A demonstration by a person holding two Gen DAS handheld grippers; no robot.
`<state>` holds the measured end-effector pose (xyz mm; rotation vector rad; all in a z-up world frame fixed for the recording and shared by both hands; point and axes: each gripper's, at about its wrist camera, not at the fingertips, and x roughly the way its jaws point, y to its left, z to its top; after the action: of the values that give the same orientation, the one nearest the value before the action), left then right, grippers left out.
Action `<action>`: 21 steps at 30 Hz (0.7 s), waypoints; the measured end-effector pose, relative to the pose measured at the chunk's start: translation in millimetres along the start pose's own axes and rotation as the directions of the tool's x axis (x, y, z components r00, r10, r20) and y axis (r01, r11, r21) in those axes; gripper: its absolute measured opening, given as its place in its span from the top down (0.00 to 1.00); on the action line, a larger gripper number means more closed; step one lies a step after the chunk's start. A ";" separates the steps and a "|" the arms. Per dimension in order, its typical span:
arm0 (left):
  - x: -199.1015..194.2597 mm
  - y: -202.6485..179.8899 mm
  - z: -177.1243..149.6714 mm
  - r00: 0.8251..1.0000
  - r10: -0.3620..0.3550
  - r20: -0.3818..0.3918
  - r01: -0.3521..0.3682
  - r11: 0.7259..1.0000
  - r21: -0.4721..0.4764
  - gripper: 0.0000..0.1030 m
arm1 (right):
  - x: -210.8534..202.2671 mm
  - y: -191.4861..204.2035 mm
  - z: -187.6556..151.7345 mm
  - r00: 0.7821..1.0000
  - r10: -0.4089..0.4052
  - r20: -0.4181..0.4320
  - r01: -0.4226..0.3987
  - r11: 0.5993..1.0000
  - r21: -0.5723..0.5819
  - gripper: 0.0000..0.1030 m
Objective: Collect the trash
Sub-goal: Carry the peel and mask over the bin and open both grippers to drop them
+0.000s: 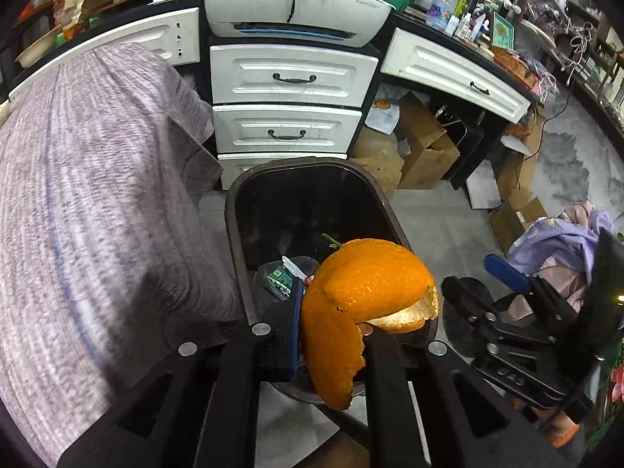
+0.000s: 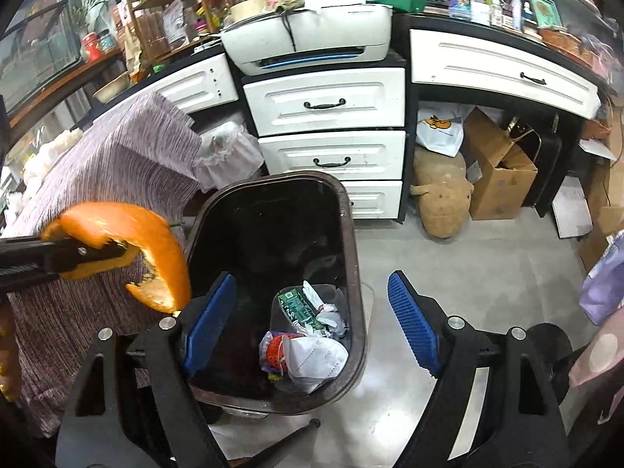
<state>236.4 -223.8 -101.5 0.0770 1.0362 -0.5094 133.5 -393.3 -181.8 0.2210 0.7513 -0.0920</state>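
Note:
My left gripper (image 1: pixel 331 335) is shut on a large orange peel (image 1: pixel 362 292) and holds it above the near left edge of a dark trash bin (image 1: pixel 234 210). The peel (image 2: pixel 152 249) and the left gripper (image 2: pixel 121 251) also show at the left of the right wrist view, beside the bin's rim (image 2: pixel 351 218). My right gripper (image 2: pixel 312 323) is open and empty, hovering over the bin's near end. In the bin lie a white face mask (image 2: pixel 316 358), a green packet (image 2: pixel 300 308) and crumpled wrappers. The right gripper (image 1: pixel 483 277) shows at the right of the left wrist view.
A table with a purple-grey striped cloth (image 1: pixel 97 214) stands left of the bin. A white drawer unit (image 2: pixel 331 132) with a printer (image 2: pixel 308 35) on top stands behind it. Cardboard boxes (image 2: pixel 499 175) and a plush toy (image 2: pixel 440 195) lie under the desk to the right. The floor is grey tile (image 2: pixel 487 273).

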 end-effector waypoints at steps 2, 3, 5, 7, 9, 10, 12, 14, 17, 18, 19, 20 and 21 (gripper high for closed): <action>5.1 -2.3 1.5 1.000 0.004 -0.013 -0.004 1.000 0.009 0.90 | -2.6 -3.3 -0.5 1.000 -0.007 0.008 0.007 1.000 0.005 0.22; 7.9 -4.3 2.5 1.000 0.007 -0.020 -0.007 1.000 0.014 0.90 | -3.6 -4.2 -0.7 1.000 -0.011 0.011 0.011 1.000 0.009 0.22; 13.1 -7.5 3.8 0.999 0.020 -0.031 -0.019 0.999 0.028 0.90 | -4.4 -6.4 -1.4 1.000 -0.014 0.011 0.014 1.000 0.016 0.22; 19.4 -10.9 5.5 0.999 0.026 -0.046 -0.024 0.999 0.043 0.89 | -4.8 -9.5 -1.5 1.000 -0.020 0.010 0.019 1.000 0.025 0.22; 24.4 -13.6 6.6 0.998 0.029 -0.060 -0.025 0.998 0.054 0.89 | -5.2 -13.6 -1.7 1.000 -0.030 0.010 0.029 0.999 0.037 0.22; 27.4 -14.7 6.8 0.997 0.032 -0.070 -0.027 0.998 0.060 0.89 | -5.6 -15.9 -1.9 0.999 -0.033 0.012 0.032 0.998 0.045 0.22; 33.5 -18.1 5.5 0.995 0.032 -0.096 -0.025 0.997 0.073 0.82 | -6.5 -20.6 -2.5 0.999 -0.038 0.009 0.038 0.997 0.060 0.22; 40.5 -19.6 4.2 0.992 0.031 -0.123 -0.021 0.996 0.082 0.73 | -7.5 -24.6 -2.4 0.999 -0.042 0.008 0.042 0.997 0.071 0.22; 45.4 -19.7 1.3 0.990 0.063 -0.127 -0.052 0.995 0.086 0.54 | -9.6 -27.9 -2.7 0.999 -0.053 0.015 0.051 0.995 0.080 0.20; 46.5 -18.3 0.7 0.988 0.078 -0.132 -0.067 0.994 0.088 0.52 | -10.5 -29.4 -2.6 0.998 -0.057 0.018 0.056 0.995 0.083 0.20; 48.9 -17.6 -0.3 0.986 0.086 -0.146 -0.073 0.993 0.090 0.52 | -10.8 -29.8 -2.6 0.998 -0.059 0.019 0.058 0.995 0.085 0.19; 50.4 -18.3 -0.4 0.984 0.078 -0.158 -0.063 0.994 0.093 0.50 | -11.1 -30.6 -2.5 0.998 -0.060 0.020 0.058 0.995 0.087 0.19; 50.9 -18.9 -1.6 0.984 0.062 -0.165 -0.046 0.994 0.096 0.44 | -10.7 -31.5 -2.5 0.998 -0.058 0.018 0.057 0.995 0.088 0.19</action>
<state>247.4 -258.7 -141.6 0.2326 1.1715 -0.5076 118.9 -423.3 -181.4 0.2810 0.7336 -0.1817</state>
